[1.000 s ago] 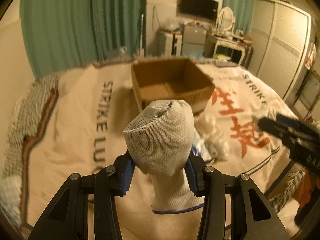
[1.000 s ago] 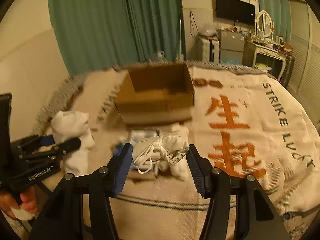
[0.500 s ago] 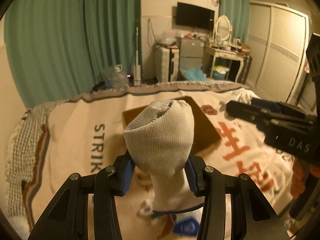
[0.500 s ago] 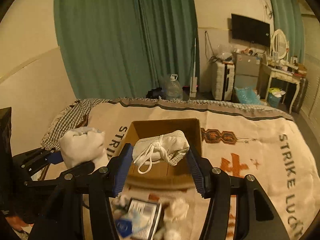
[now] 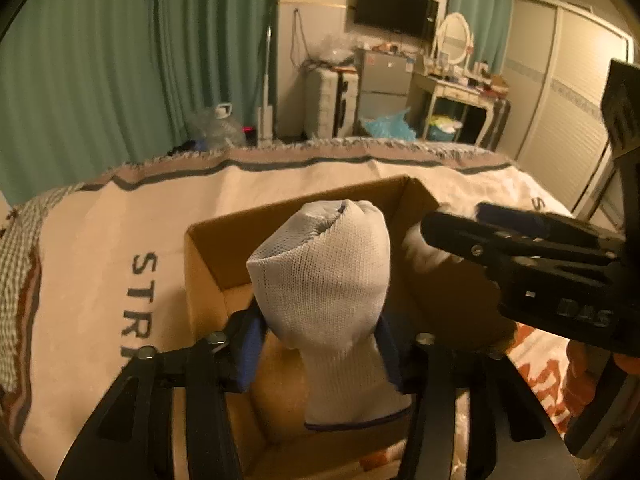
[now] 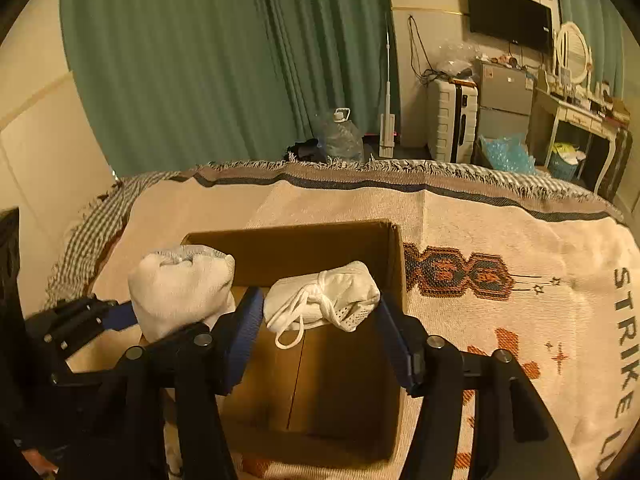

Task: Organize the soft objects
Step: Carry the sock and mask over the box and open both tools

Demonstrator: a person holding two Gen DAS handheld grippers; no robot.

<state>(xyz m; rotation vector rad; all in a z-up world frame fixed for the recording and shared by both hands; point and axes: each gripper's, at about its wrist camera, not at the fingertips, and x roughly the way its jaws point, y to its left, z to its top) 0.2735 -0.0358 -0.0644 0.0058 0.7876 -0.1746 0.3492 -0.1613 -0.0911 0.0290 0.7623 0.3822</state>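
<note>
A rolled white sock (image 5: 320, 264) stands upright between the blue pads of my left gripper (image 5: 318, 316). The jaws are opening, but the pads still touch the sock. It hangs over the open cardboard box (image 5: 216, 248). My right gripper (image 6: 320, 300) carries a white cloth bundle with cords (image 6: 324, 292) above the same box (image 6: 304, 240). Its jaws are opening too, with the bundle still caught between the pads. Each wrist view shows the other gripper beside it: the right gripper (image 5: 456, 220) comes in from the right, and the left gripper (image 6: 134, 318) holds the sock (image 6: 180, 284) at the left.
The box sits on a cream printed blanket (image 6: 500, 240) whose fringed far edge (image 6: 360, 166) ends the bed. Beyond it are green curtains (image 6: 200, 60), a water jug (image 6: 342, 136), a suitcase (image 6: 452, 120) and a dressing table (image 6: 580, 120). A person's hand (image 5: 624, 364) grips the right tool.
Both grippers have travelled forward across the bed with their loads, from short of the box to above its opening. The loose pile on the blanket has dropped out of view.
</note>
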